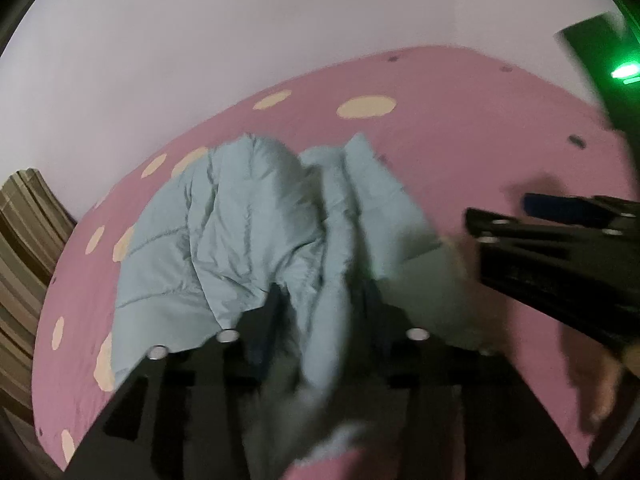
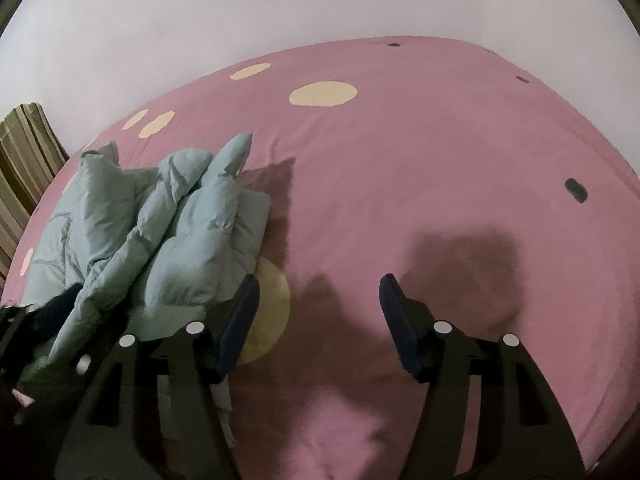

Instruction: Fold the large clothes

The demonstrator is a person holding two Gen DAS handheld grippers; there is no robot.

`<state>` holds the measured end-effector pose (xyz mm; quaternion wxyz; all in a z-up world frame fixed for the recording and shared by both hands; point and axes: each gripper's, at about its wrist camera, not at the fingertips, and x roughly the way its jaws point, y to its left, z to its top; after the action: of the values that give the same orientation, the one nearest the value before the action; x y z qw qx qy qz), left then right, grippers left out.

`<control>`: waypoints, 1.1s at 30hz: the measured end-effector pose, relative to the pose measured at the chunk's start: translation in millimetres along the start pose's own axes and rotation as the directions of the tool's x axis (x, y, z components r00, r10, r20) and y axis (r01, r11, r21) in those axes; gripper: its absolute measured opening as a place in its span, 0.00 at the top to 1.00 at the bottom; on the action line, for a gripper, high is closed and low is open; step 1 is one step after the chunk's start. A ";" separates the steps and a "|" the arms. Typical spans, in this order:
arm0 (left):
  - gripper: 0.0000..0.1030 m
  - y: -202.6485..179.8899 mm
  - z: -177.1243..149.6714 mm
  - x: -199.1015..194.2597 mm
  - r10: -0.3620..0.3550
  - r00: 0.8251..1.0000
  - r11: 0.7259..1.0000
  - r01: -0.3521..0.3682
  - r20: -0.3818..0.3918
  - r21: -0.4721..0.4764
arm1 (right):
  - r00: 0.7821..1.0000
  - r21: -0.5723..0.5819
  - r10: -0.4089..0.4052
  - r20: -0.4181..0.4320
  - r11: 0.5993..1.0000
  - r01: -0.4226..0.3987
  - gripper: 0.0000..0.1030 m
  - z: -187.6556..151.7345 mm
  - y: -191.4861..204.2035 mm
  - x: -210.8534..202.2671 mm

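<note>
Fingers (image 2: pixel 394 312) spread, empty over pink bedsheet (image 2: pixel 440 140); left gripper (image 1: pixel 324 312) loosely straddling quilted jacket (image 1: pixel 240 216), seemingly mid-fold.

Both wrist cameras look steeply down along their tongs at the pink bed (image 2: pixel 400 152), close above it. They share the blue jacket (image 1: pixel 240 220), nearer in the left view, and the white wall (image 2: pixel 240 20) behind.

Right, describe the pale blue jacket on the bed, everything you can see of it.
The puffer jacket is pale blue-grey, quilted and padded, with a slightly shiny shell. It lies crumpled in a bunched heap on the pink spotted bedsheet, toward the sheet's left side in the right wrist view, partly covering a cream dot. A fold of it runs between the left gripper fingers; whether they press it is unclear. The right gripper stands open beside it.
</note>
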<state>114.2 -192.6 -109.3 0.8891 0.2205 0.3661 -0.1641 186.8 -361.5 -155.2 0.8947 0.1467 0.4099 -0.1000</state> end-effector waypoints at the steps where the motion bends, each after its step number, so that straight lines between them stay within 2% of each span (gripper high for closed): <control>1: 0.48 1.1 -0.8 -11.1 -0.005 1.000 1.000 0.005 0.022 -0.003 | 1.000 -0.001 -0.001 0.003 1.000 0.001 0.40 0.7 -0.5 -1.8; 6: 0.47 30.4 -4.2 -54.0 -0.020 0.995 0.997 0.027 0.095 -0.073 | 1.000 -0.026 0.002 0.023 1.000 -0.001 0.40 5.3 10.1 -13.9; 8: 0.47 52.8 -9.3 -67.9 0.015 0.993 0.993 -0.001 0.120 -0.117 | 0.999 -0.047 0.017 0.037 0.999 -0.015 0.40 8.5 21.3 -21.6; 10: 0.47 85.6 -15.9 -74.0 0.079 0.989 0.982 -0.055 0.128 -0.181 | 0.998 -0.059 0.042 0.047 0.997 -0.039 0.38 12.5 32.0 -28.3; 12: 0.46 119.9 -26.7 -68.2 0.149 0.984 0.963 -0.120 0.103 -0.240 | 0.996 -0.073 0.074 0.057 0.995 -0.069 0.35 17.8 46.1 -33.6; 14: 0.46 143.1 -36.6 -58.4 0.182 0.981 0.947 -0.158 0.062 -0.281 | 0.993 -0.088 0.106 0.057 0.991 -0.101 0.31 22.9 62.2 -34.8; 16: 0.46 165.5 -49.4 -41.8 0.187 0.982 0.927 -0.174 0.009 -0.333 | 0.990 -0.104 0.132 0.045 0.986 -0.127 0.28 26.7 78.0 -32.3; 19: 0.46 177.9 -62.9 -19.9 0.174 0.984 0.915 -0.177 -0.042 -0.363 | 0.989 -0.136 0.143 0.036 0.981 -0.137 0.22 28.9 102.0 -25.6; 24: 0.46 177.9 -74.1 3.9 0.121 0.990 0.919 -0.139 -0.071 -0.369 | 0.994 -0.161 0.100 -0.035 0.981 -0.105 0.19 26.0 126.0 2.1; 27: 0.46 177.4 -78.9 9.9 0.097 0.993 0.923 -0.114 -0.064 -0.367 | 0.990 -0.150 0.110 -0.093 0.981 -0.123 0.18 19.4 127.5 15.8; 28: 0.46 177.1 -79.6 11.3 0.092 0.994 0.923 -0.109 -0.063 -0.368 | 0.986 -0.134 0.127 -0.105 0.981 -0.140 0.20 16.9 127.1 19.9; 29: 0.46 176.5 -80.7 11.3 0.088 0.994 0.923 -0.104 -0.062 -0.369 | 0.985 -0.125 0.134 -0.105 0.981 -0.147 0.37 15.0 126.6 20.6; 30: 0.46 176.7 -80.4 13.0 0.074 0.996 0.923 -0.089 -0.056 -0.373 | 0.983 -0.118 0.147 -0.107 0.980 -0.159 0.50 14.3 127.0 21.7; 31: 0.46 176.5 -80.4 12.6 0.070 0.996 0.924 -0.084 -0.053 -0.374 | 0.975 -0.112 0.182 -0.129 0.974 -0.197 0.67 13.7 128.8 23.7; 32: 0.46 175.5 -78.8 13.0 0.070 0.996 0.925 -0.084 -0.051 -0.371 | 0.972 -0.118 0.193 -0.137 0.971 -0.209 0.79 12.9 131.0 23.2; 33: 0.46 175.0 -77.3 11.1 0.071 0.996 0.927 -0.083 -0.047 -0.365 | 0.971 -0.136 0.197 -0.135 0.967 -0.215 0.84 12.5 134.5 20.3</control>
<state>156.3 -5.9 -118.9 0.9142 0.0676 0.3959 -0.0541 248.9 -241.0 -138.7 0.8822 0.1268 0.4522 0.0336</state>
